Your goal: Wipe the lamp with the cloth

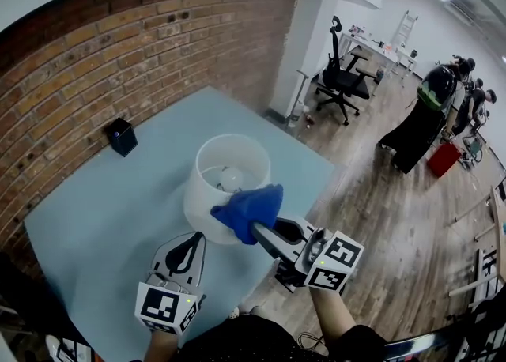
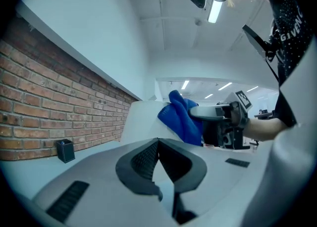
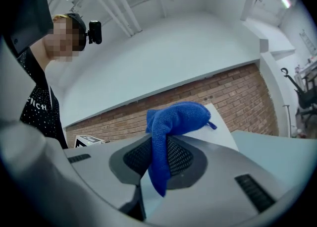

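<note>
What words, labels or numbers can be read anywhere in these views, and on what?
"ENCH": partial white print on the person's black shirt, the rest cut off.
Left marker cube, right marker cube: square patterns only, no letters.
Small black box: too small to read.

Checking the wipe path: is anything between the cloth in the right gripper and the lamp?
Nothing visible. The cloth lies against the near side of the lamp; the left gripper, jaws shut and empty, sits off to one side.
</note>
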